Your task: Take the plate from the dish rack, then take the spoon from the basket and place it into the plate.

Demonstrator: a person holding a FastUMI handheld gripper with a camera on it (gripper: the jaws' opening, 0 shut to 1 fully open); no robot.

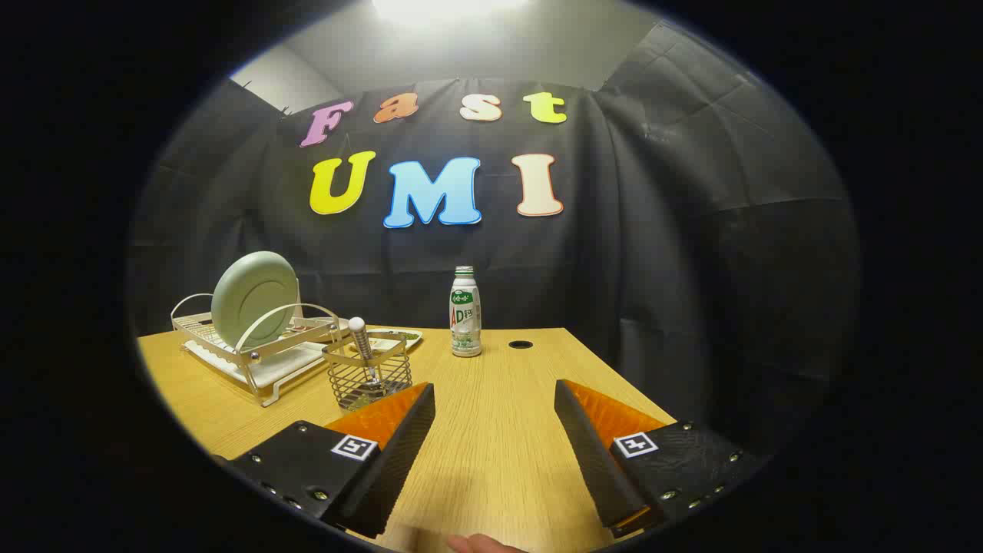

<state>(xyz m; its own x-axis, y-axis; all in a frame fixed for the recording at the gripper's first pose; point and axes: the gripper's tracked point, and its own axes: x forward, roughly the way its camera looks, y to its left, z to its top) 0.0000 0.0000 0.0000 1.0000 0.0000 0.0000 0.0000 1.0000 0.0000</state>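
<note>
A pale green plate (pixel 254 299) stands on edge in a white wire dish rack (pixel 253 349) at the far left of the wooden table. Just right of the rack is a small wire basket (pixel 367 374), and a spoon (pixel 361 343) stands in it with its handle up. My gripper (pixel 494 399) is open above the table, nothing between its fingers. The basket lies just ahead of the left finger, and the rack and plate sit beyond it to the left.
A white and green bottle (pixel 465 312) stands ahead of the fingers near the table's back edge, with a round cable hole (pixel 520 345) to its right. A flat tray (pixel 395 336) lies behind the basket. The table's right edge runs close to the right finger.
</note>
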